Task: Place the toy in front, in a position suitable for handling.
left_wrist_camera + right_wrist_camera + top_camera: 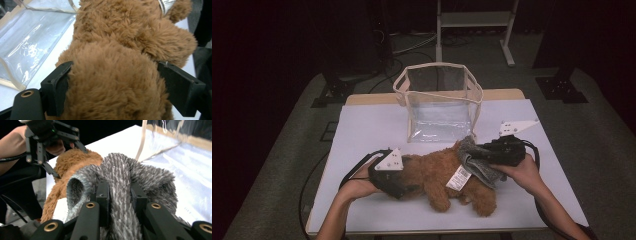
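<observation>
Plainly, the left tool (112, 82) has its two black jaws set wide on either side of the brown plush toy (439, 175), fur bulging between them and brushing both inner faces; whether the pads truly press cannot be made out under the pile. In the left gripper view the toy's head end is cut off by the frame, and its face is turned away. The right tool (120, 195) is closed narrowly on a fold of grey fuzzy fabric (125, 177), the jaws half buried in it. Seen from the high view, that grey fabric drapes over the toy's end toward 3 o'clock, beside a white sewn-in label (458, 178). The toy lies on its side on the white desk (362, 130), long axis running 9 to 3 o'clock, legs pointing toward 6. At 12 o'clock from the toy, close by, stands a clear plastic bag (439, 102) with cream trim, mouth open upward; nothing can be seen inside it through its walls.
</observation>
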`<action>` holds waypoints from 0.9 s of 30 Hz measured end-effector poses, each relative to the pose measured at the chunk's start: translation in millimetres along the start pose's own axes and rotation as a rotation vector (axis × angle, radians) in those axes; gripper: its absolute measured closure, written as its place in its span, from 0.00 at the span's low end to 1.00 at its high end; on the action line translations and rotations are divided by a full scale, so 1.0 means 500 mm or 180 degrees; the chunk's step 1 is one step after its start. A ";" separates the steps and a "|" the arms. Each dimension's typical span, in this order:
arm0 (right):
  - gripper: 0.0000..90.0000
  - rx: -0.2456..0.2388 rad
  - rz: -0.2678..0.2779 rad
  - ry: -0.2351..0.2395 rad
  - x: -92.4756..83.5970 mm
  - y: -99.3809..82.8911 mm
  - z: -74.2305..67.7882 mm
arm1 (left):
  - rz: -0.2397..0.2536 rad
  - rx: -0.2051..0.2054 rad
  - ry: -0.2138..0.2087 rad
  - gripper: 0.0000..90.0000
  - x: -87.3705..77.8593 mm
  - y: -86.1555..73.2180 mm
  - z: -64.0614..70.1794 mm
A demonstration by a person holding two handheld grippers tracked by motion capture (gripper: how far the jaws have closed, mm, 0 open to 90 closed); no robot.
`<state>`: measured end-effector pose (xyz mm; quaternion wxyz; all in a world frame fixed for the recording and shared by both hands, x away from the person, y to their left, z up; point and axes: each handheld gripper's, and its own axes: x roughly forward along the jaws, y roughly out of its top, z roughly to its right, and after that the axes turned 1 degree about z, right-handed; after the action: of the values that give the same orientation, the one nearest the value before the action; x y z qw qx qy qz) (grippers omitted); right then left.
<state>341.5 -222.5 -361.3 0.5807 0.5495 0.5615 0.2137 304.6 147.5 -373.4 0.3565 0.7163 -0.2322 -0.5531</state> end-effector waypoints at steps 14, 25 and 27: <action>0.80 -0.0108 0.0085 0.0174 -0.033 -0.054 -0.062 | -0.0275 0.0309 -0.0265 0.18 0.062 0.071 0.031; 0.80 0.0010 -0.0002 0.0092 -0.047 -0.082 -0.046 | -0.0177 0.0452 -0.0373 0.17 0.077 0.131 0.031; 0.80 0.0010 -0.0001 0.0077 -0.052 -0.081 -0.045 | -0.0195 0.0486 -0.0383 0.13 0.088 0.148 0.030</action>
<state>299.4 -248.5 -380.7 0.5731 0.5476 0.5689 0.2193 307.1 64.5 -346.4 0.2692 0.7136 -0.2726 -0.5865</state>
